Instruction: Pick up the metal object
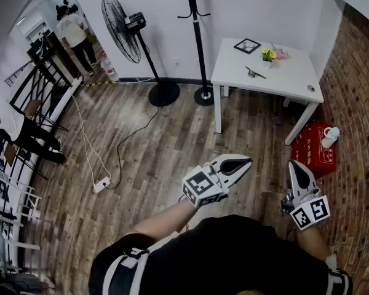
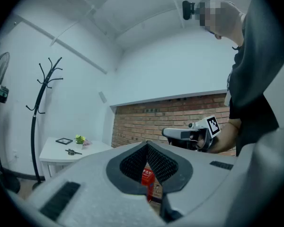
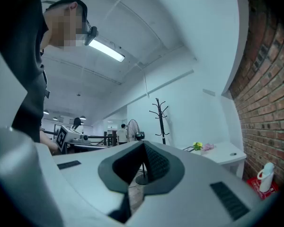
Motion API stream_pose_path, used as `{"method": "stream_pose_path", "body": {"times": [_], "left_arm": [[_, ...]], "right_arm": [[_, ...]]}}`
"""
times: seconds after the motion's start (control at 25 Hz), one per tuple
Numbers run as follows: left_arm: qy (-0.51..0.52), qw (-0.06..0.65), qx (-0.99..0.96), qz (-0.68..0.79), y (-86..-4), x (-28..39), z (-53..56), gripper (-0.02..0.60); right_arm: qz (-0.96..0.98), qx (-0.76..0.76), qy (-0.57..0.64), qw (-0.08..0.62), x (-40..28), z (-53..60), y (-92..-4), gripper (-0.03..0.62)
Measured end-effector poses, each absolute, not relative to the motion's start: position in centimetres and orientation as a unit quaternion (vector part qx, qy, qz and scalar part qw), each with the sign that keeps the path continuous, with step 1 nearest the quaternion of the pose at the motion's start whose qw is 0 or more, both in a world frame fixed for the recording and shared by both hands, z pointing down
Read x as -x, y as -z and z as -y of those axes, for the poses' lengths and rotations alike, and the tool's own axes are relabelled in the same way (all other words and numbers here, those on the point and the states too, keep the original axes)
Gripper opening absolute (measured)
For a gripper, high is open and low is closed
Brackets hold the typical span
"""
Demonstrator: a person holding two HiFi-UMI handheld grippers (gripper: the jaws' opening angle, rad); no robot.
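Left gripper (image 1: pixel 246 162): we see fingers together, empty.
Right gripper (image 1: pixel 296 165): fingers together, empty.
Metal object (image 1: pixel 254 73): on the counter (image 1: pixel 295 82), too small for us to identify.

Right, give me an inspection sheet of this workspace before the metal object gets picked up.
Surface: white table by the brick wall, well away from both grippers.
Job's things: metal object lying on the table, untouched.
Clutter: picture frame, yellow flower, small round item near the table's edge.
Grippers: left gripper and right gripper both shut, empty, held near the body.
Cables: power strip with white cable on the wooden floor; black cable runs from the fan's base toward it.
Surroundings: fan, coat stand, red crate with a white jug on it.
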State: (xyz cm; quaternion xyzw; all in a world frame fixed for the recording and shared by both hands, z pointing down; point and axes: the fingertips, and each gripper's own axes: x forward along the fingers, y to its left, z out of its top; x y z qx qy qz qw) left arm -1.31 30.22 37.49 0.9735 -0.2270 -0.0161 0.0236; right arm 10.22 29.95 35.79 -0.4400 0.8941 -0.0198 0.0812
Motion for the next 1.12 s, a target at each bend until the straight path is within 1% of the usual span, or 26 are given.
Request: {"method": "stream_pose_path", "body": {"times": [0.68,0.84,1.12], "left_arm": [[0.016,0.031,-0.971,0.235,-37.6,1.8,-30.6,0.008],[0.01,0.033,-0.971,0.236,-37.7,2.7,-30.3,0.008],[0.005,0.036,-0.968,0.248,-38.4,5.8,-28.1,0.008]], "right_arm": [[-0.897,0.434,0.019,0.081,-9.9,-30.4,-35.7,-0.003],[-0.897,0.434,0.02,0.081,-9.4,-29.8,-35.7,-0.003],[-0.89,0.453,-0.007,0.061,-8.8,-27.0,-36.3,-0.003]]}}
